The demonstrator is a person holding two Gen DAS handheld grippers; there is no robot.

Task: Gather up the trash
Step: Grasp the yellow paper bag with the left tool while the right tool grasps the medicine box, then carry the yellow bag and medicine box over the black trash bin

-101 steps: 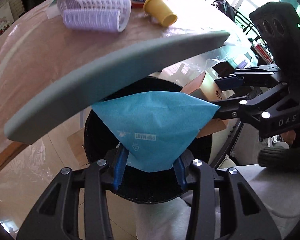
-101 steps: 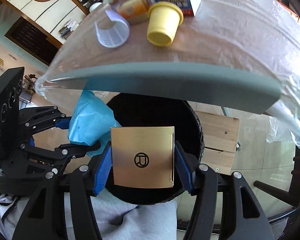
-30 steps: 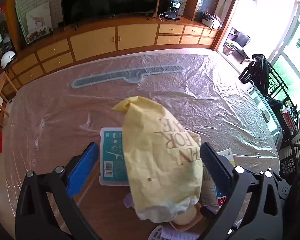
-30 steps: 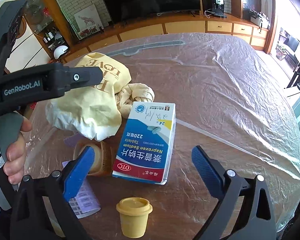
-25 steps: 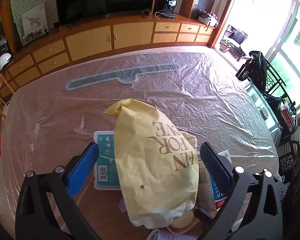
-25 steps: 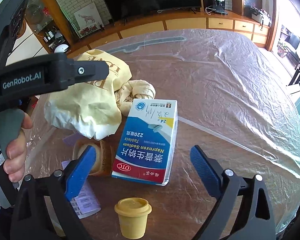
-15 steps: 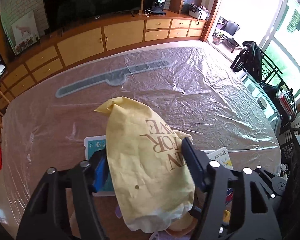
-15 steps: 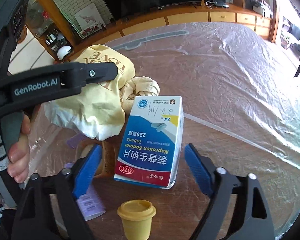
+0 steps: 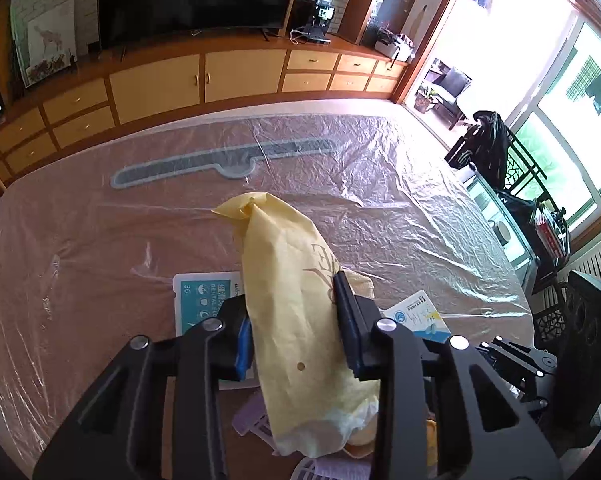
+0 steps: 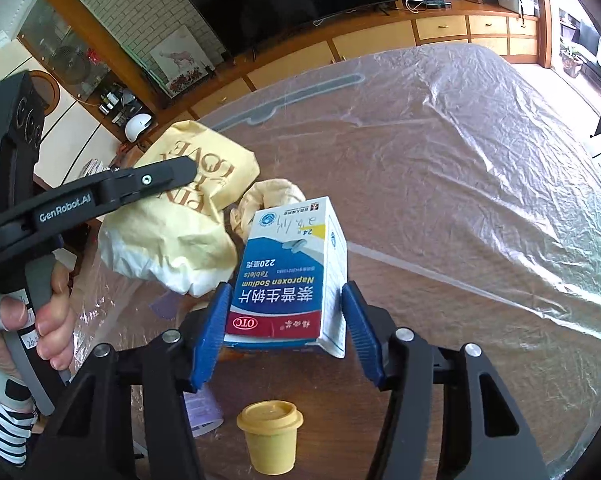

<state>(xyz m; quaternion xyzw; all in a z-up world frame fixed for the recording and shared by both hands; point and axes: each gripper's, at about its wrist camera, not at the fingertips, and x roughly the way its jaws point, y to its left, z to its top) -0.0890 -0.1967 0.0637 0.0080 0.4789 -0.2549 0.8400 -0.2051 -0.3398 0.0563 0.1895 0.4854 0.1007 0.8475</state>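
Left tongs point(image 9: 296, 320): jaws have just been closing and now pinch the crumpled pale-yellow printed bag point(image 9: 292, 312) at its middle; both pads press its sides. The bag's knotted tip points toward 12 o'clock and its white-lined mouth hangs at 6 o'clock, above a lilac ribbed plastic piece point(image 9: 256, 428).

Right tongs point(image 10: 284, 316): jaws have just been closing, now narrow around the blue-and-white cardboard tablet box point(image 10: 288, 276). The left pad touches the box's side; at the right pad a thin gap seems to remain, so no firm grip is evident.

The box rests on the brown worktop under wrinkled clear plastic film point(image 10: 480, 168). At 6 o'clock of the box stands a small mustard-yellow lidded cup point(image 10: 270, 436), apart from it. At 10 o'clock of the box lies the yellow bag, with a balled cream wrapper point(image 10: 272, 200) touching the box's far corner. A teal-and-white flat packet point(image 9: 204, 292) lies at 9 o'clock of the bag.
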